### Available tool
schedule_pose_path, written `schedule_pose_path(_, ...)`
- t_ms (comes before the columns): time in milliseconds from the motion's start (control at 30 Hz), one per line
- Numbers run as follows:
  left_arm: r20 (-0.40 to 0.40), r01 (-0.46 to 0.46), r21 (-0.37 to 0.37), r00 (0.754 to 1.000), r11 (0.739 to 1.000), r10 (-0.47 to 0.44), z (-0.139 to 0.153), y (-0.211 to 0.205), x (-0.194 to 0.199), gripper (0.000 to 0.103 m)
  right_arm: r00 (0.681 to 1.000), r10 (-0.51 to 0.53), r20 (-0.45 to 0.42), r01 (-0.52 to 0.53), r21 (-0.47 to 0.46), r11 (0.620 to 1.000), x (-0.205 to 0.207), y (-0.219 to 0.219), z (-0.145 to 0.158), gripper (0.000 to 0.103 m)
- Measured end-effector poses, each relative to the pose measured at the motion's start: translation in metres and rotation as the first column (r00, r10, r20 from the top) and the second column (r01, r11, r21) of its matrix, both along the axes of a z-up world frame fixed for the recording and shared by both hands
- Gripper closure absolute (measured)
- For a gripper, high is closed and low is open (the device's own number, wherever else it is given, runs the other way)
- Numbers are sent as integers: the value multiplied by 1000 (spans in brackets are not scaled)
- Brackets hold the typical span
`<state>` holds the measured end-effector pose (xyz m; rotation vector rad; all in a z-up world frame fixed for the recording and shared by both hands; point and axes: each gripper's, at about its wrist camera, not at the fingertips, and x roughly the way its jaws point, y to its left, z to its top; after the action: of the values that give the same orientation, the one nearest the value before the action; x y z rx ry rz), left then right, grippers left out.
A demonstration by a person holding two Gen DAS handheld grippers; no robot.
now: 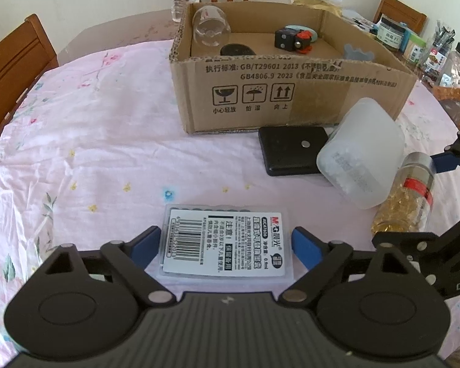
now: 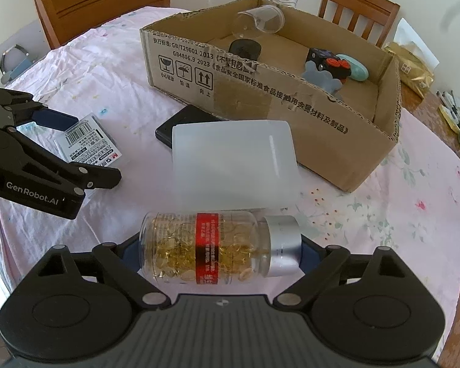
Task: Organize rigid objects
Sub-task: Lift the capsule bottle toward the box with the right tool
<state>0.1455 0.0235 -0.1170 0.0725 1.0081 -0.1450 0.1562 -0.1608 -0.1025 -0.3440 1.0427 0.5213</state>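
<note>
A flat clear plastic case with a white barcode label lies on the pink cloth between the fingers of my left gripper; the jaws are open, with gaps at both sides. It also shows in the right wrist view. A clear capsule bottle with a red band and silver cap lies on its side between the fingers of my right gripper, whose blue pads sit at both its ends. The bottle also shows in the left wrist view. An open cardboard box stands behind.
A black flat box and a frosted white plastic container lie in front of the cardboard box. Inside it are a glass jar, a black disc and small toys. Chairs, a water bottle and clutter ring the table.
</note>
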Motion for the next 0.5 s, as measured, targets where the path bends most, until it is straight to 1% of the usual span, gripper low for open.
schedule_pose_path(300,-24,12,-6,1000,1000,-12,2,2,3,13,1000,-2,-13,2,-13,1000,0,3,0,7)
schedule_pose_path(500,-45,41,-25,998,999,-42,7,7,2,13,1000,5,-28,-5,-9,1000,-1,3,4,7)
